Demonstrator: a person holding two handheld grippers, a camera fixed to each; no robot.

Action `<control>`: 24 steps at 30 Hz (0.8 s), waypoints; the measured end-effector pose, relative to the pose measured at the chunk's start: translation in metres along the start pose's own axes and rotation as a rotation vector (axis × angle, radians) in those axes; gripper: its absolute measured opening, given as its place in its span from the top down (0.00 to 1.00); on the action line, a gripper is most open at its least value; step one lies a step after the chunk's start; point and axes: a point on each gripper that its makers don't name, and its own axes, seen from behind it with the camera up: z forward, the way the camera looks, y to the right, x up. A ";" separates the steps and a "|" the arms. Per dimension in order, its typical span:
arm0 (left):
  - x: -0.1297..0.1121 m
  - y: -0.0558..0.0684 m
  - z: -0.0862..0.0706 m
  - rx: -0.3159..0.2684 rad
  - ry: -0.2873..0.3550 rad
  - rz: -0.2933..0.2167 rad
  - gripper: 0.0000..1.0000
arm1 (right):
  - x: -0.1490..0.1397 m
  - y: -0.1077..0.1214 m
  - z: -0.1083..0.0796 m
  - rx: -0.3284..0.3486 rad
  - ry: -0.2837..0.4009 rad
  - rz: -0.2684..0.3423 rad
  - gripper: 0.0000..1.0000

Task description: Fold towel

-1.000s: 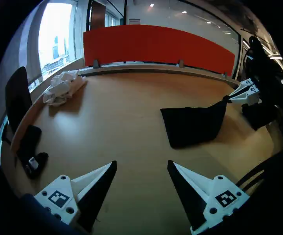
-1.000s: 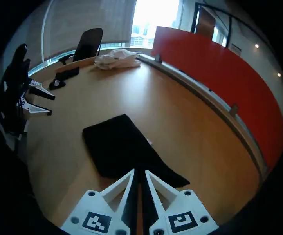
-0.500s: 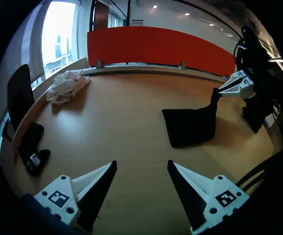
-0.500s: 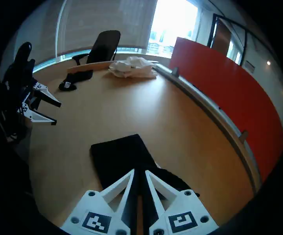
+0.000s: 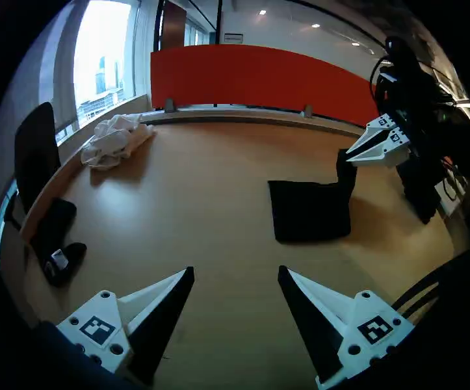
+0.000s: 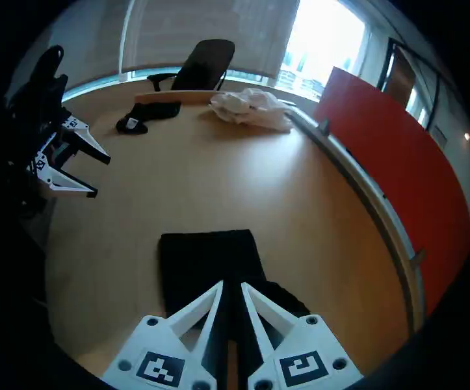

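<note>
Your jaws stand two ways: the left gripper (image 5: 235, 270) is spread wide with nothing between its fingers, above a bare part of the light-brown wooden table (image 5: 189, 195), while the right gripper (image 6: 232, 286) is clenched, its fingers nearly meeting on an edge of the black cloth towel (image 5: 307, 211). In the left gripper view you can see that pinched edge drawn up off the table to the right gripper's tips, while the rest of the towel lies flat as a dark, roughly square patch on the wood. In the right gripper view the towel spreads out just ahead of the fingers, and the left gripper sits well apart from it at the table's left edge. A crumpled white cloth heap (image 5: 114, 138) rests near the far side of the table, close to the long red partition panel (image 5: 261, 75). A black office chair (image 5: 33, 156) stands by the window, and a small black object (image 5: 59, 250) lies at the table's edge near it.
</note>
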 end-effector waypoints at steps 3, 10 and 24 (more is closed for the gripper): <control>-0.001 -0.003 -0.001 0.009 0.001 -0.010 0.04 | 0.009 -0.004 0.012 0.031 -0.002 -0.023 0.96; -0.005 -0.011 -0.003 0.032 0.002 -0.042 0.04 | 0.026 -0.029 0.046 0.105 -0.002 -0.050 0.96; -0.012 -0.014 -0.005 0.046 0.001 -0.066 0.04 | 0.006 -0.076 0.097 0.201 -0.067 -0.028 0.95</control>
